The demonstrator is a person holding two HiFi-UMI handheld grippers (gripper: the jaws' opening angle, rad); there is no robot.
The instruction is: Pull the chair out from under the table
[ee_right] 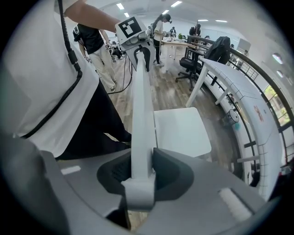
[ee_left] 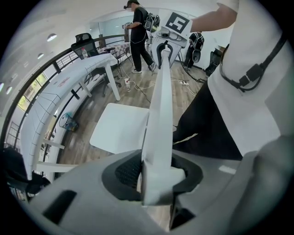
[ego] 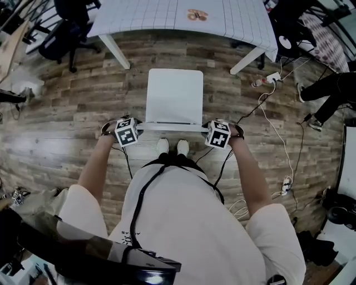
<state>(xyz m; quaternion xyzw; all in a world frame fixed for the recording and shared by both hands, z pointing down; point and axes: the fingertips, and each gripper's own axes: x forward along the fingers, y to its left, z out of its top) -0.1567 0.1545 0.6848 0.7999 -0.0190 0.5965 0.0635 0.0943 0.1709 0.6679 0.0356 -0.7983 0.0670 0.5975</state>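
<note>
A white chair [ego: 173,96] stands on the wood floor, clear of the white table [ego: 183,16], with its seat showing whole in the head view. Its backrest's top edge [ego: 172,127] runs between my two grippers. My left gripper [ego: 133,127] is shut on the backrest's left end, and the white backrest [ee_left: 158,114] passes between its dark pads. My right gripper [ego: 210,129] is shut on the right end, where the backrest [ee_right: 141,114] sits pinched between the pads. The seat [ee_left: 120,127] [ee_right: 181,131] lies beyond the jaws in both gripper views.
The person's white shoes [ego: 171,147] stand just behind the chair. Cables and a power strip [ego: 272,78] trail over the floor at right. Dark office chairs [ego: 64,36] sit at far left by the table. Other people stand in the room [ee_left: 140,36].
</note>
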